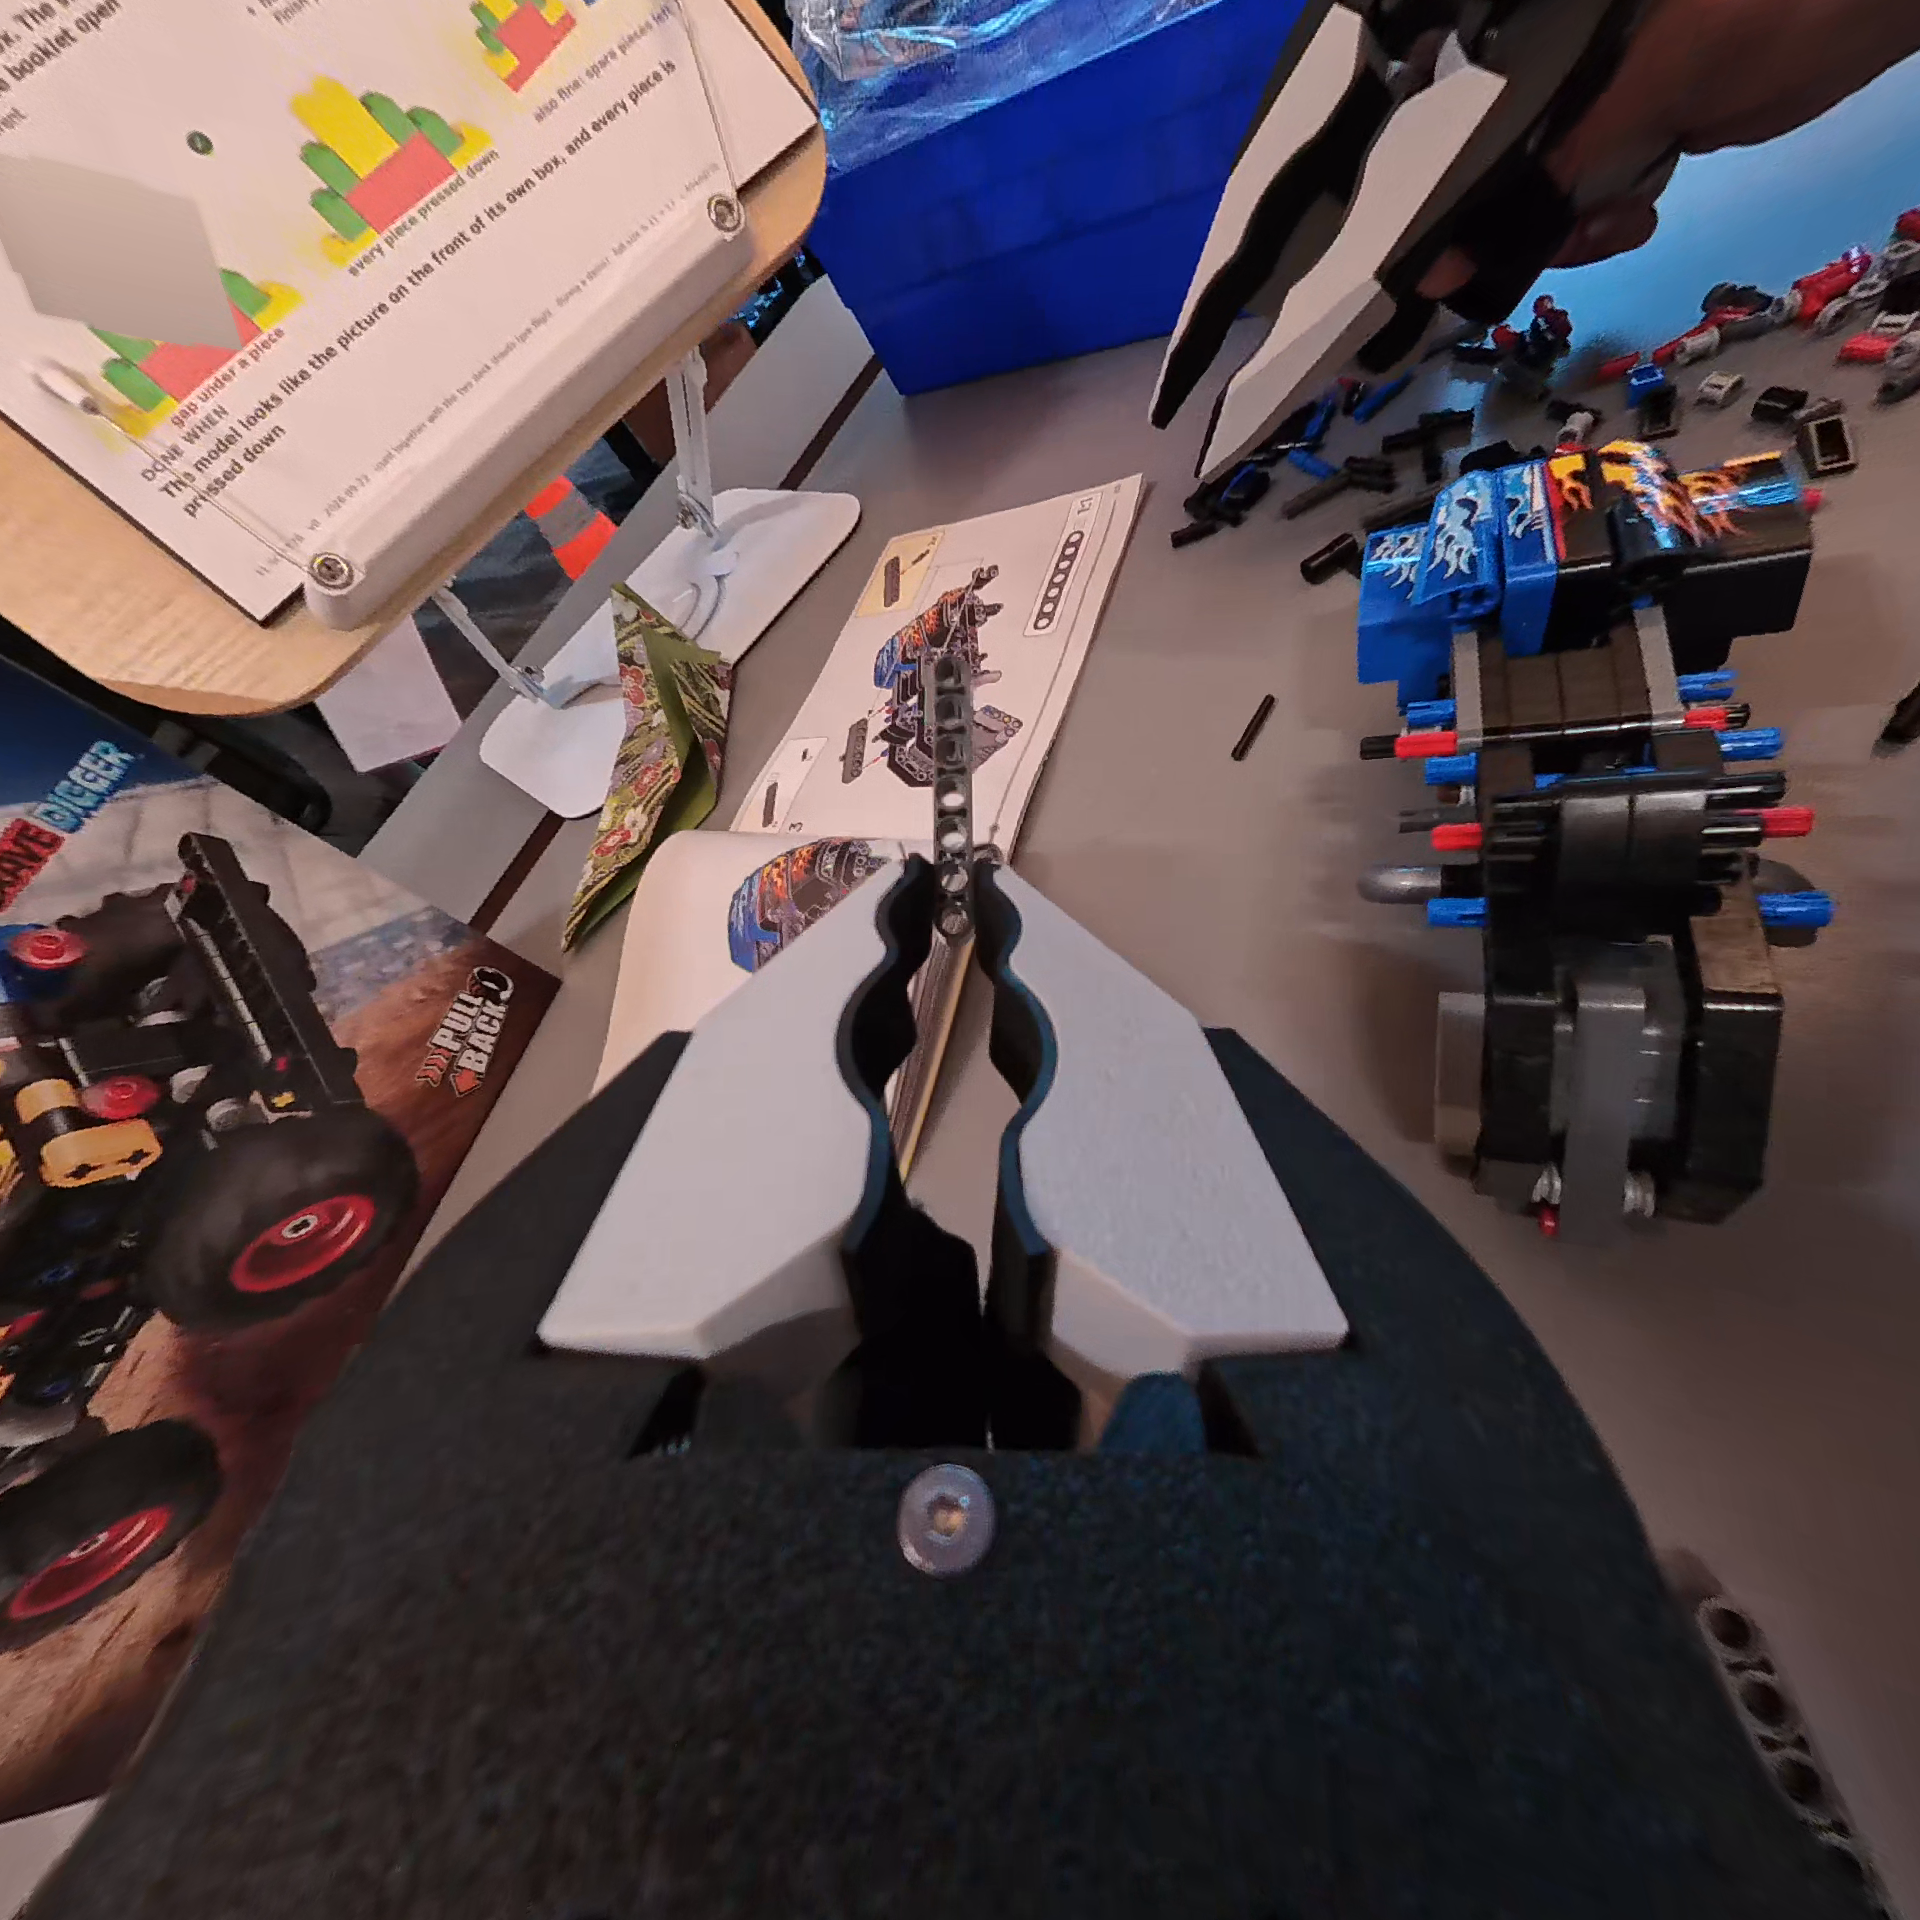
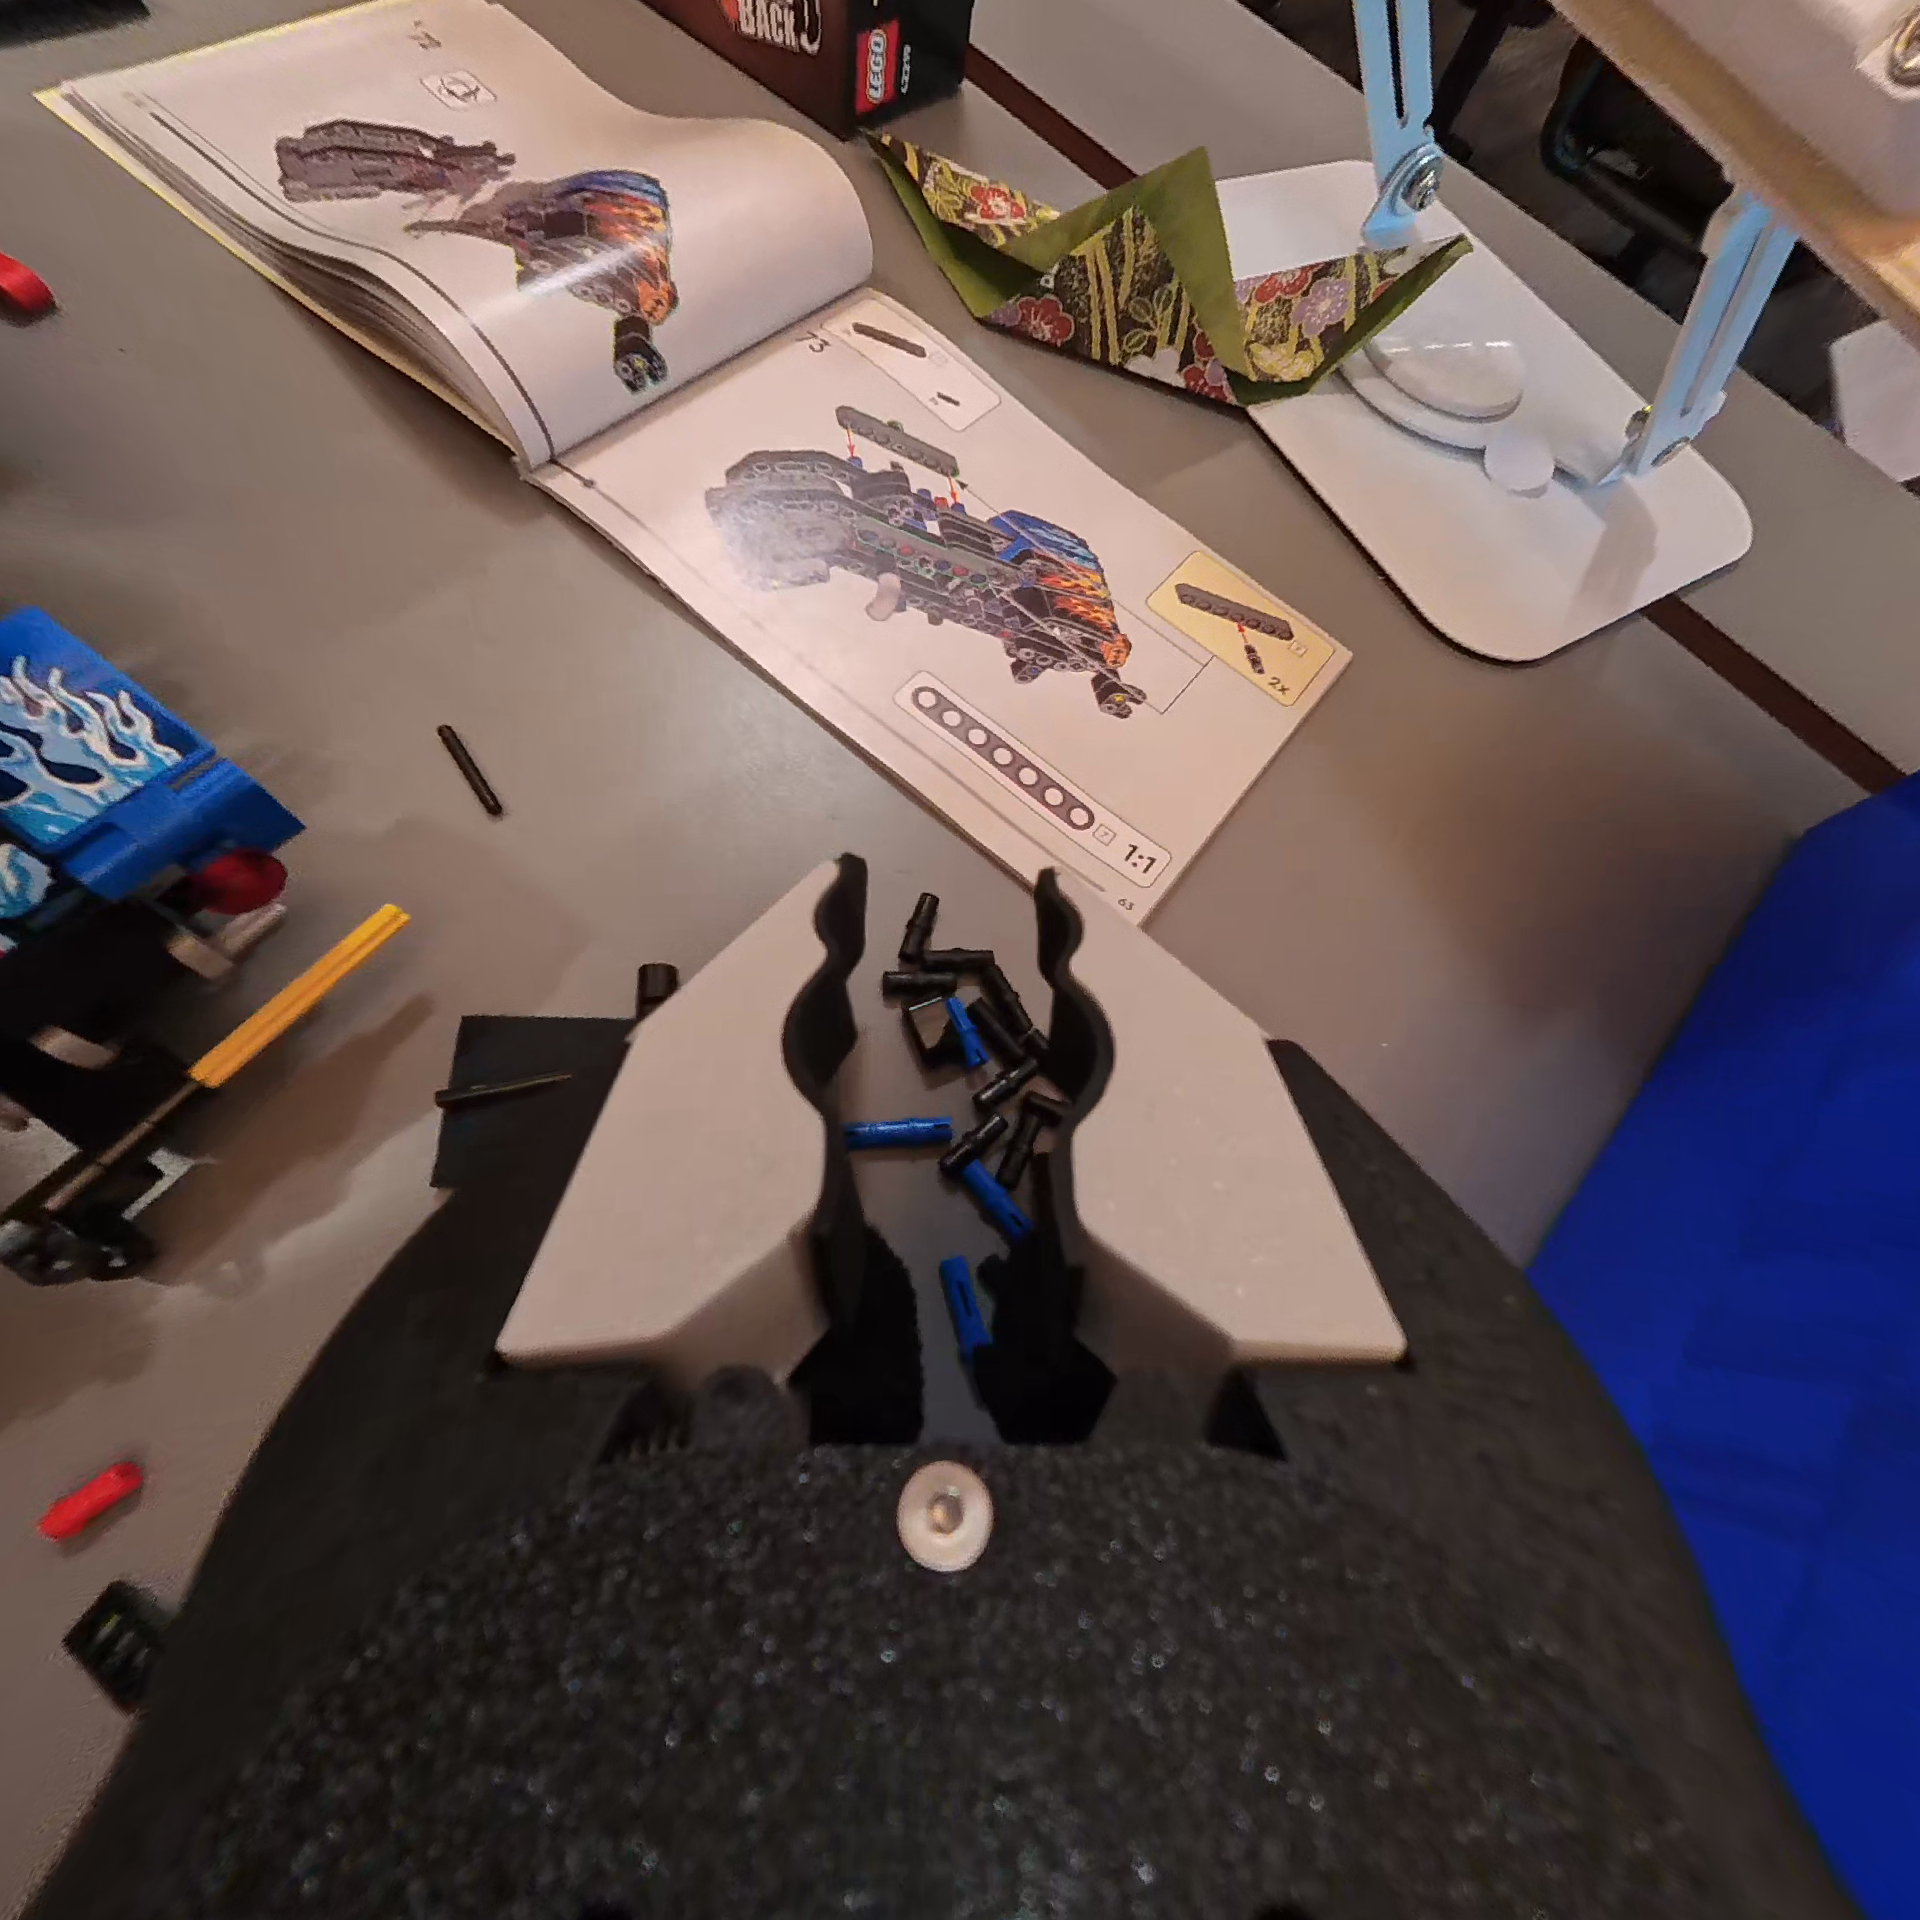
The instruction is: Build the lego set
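My left gripper (image 1: 951, 883) is shut on a dark grey beam with a row of holes (image 1: 951, 769), which it holds by one end above the open instruction booklet (image 1: 1049, 634). The half-built blue and black truck (image 1: 1590, 790) with flame stickers lies on the table to its right. My right gripper (image 2: 948, 878) is open and empty, hovering over a small heap of black and blue pins (image 2: 977, 1060). It also shows at the top of the left wrist view (image 1: 1195, 426), above loose pieces (image 1: 1371, 457). The booklet (image 2: 935, 540) lies just beyond it.
A blue bin (image 1: 1039, 208) stands at the back, a white stand base (image 2: 1507, 520) holds up a board with a printed sheet (image 1: 364, 260). The set's box (image 1: 208, 1091) lies at left. A folded patterned paper (image 2: 1143, 281), a lone black pin (image 2: 470, 769) and a yellow-and-black axle (image 2: 260, 1018) lie about. Across from one pair of fingers to the other is roughly 20 centimeters. The lone black pin (image 2: 470, 769) is about 9 centimeters from my right fingertips. Look for it in the left wrist view (image 1: 1250, 730) too.
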`<act>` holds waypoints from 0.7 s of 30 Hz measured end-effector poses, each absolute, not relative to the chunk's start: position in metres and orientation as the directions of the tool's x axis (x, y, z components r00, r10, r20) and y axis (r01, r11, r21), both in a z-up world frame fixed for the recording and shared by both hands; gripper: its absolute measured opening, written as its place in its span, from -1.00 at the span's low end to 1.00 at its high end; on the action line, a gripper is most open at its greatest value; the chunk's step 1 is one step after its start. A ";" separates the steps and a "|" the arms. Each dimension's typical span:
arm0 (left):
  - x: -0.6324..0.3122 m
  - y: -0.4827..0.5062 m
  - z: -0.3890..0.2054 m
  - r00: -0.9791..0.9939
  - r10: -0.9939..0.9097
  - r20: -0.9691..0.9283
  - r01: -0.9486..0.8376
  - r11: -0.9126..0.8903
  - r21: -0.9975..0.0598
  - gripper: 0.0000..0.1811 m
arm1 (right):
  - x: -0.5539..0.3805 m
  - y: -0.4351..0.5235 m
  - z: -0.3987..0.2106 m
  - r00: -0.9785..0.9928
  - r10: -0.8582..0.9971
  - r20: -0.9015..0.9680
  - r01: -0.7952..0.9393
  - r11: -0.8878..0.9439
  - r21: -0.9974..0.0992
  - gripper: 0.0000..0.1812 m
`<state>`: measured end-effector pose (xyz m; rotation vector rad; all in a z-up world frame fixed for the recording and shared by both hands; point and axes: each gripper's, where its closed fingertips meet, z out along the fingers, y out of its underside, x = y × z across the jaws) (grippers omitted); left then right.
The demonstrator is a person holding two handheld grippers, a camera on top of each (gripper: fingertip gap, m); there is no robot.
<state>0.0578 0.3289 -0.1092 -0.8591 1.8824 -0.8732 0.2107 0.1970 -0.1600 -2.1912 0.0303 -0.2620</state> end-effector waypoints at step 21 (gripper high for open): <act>0.032 0.268 -0.055 -0.294 -0.673 -0.679 0.104 0.684 -0.722 -0.94 | 0.080 0.224 -0.074 0.950 0.275 -0.150 -0.053 -0.333 -0.942 -0.66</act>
